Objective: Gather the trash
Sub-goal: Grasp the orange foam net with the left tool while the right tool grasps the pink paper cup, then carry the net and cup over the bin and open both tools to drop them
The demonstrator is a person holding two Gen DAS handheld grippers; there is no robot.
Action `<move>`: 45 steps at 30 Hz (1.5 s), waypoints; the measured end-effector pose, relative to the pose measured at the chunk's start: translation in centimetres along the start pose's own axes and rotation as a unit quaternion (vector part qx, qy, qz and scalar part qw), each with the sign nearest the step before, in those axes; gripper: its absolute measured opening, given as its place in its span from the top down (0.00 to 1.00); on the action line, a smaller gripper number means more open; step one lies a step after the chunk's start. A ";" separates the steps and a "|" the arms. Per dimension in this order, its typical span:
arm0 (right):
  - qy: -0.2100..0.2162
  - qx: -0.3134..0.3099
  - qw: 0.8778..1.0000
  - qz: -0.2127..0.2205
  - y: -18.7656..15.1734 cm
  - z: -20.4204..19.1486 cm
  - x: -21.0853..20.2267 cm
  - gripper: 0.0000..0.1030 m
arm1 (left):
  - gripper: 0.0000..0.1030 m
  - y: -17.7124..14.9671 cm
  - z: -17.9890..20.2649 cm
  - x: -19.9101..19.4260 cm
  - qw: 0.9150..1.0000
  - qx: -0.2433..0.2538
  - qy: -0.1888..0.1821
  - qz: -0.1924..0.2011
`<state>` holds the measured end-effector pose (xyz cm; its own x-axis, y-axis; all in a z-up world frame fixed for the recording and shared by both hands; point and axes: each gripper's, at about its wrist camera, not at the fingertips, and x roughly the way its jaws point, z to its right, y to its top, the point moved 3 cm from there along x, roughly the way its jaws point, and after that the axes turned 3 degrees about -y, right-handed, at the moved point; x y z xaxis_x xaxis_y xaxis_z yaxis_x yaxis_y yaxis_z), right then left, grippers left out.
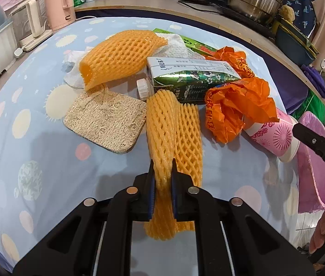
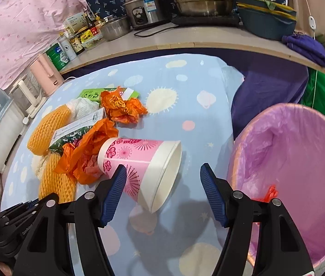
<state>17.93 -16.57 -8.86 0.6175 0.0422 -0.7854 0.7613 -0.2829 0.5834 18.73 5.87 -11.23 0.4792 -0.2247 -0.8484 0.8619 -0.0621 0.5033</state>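
My left gripper (image 1: pixel 162 168) is shut on an orange foam fruit net (image 1: pixel 174 133), pinched at its near end. Behind it lie a second foam net (image 1: pixel 121 56), a loofah pad (image 1: pixel 107 122), a green drink carton (image 1: pixel 192 78), crumpled orange plastic bags (image 1: pixel 233 108) and white paper towel (image 1: pixel 176 44). A pink paper cup (image 2: pixel 139 163) lies on its side with its mouth to the right. My right gripper (image 2: pixel 162 172) is open just above the cup's mouth end, with the left pad in front of its side. The bin with a pink liner (image 2: pixel 300 161) stands at the right.
The table has a light blue dotted cloth (image 2: pixel 185 87). A wooden counter (image 2: pixel 185 43) behind it carries pots, a rice cooker, bottles and a pink kettle (image 1: pixel 59 4). A scrap of orange plastic (image 2: pixel 270 193) lies in the bin.
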 end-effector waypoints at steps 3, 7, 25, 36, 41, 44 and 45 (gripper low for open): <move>0.021 0.008 1.000 -0.011 -0.5 -0.1 0.6 0.51 | 0.90 -0.1 0.2 0.0 1.000 0.001 0.001 0.002; 0.043 0.010 0.999 -0.021 -1.0 -0.5 0.9 0.72 | 0.90 0.0 0.4 -0.3 1.000 0.005 -0.003 0.006; 0.071 0.000 0.997 0.033 -1.8 -0.6 -6.1 0.96 | 0.90 -1.0 2.8 -6.4 0.998 0.038 -0.021 0.053; 0.044 0.030 0.995 0.083 -2.5 3.7 -12.2 0.96 | 0.90 -1.5 8.7 -11.8 0.989 0.087 -0.074 0.094; 0.022 0.055 0.993 0.100 -3.0 7.2 -14.2 0.96 | 0.90 -1.7 12.8 -12.6 0.983 0.120 -0.099 0.099; 0.010 0.071 0.992 0.108 -3.4 9.4 -15.1 0.96 | 0.90 -1.9 15.4 -12.7 0.978 0.142 -0.112 0.100; 0.005 0.076 0.991 0.111 -3.5 10.1 -15.4 0.96 | 0.90 -2.0 16.2 -12.7 0.977 0.148 -0.115 0.101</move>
<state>3.79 -25.91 -0.88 0.7690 -0.0282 -0.6387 0.5683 -0.4272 0.7032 8.24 -6.86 1.17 0.5550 -0.4720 -0.6850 0.6519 -0.2648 0.7106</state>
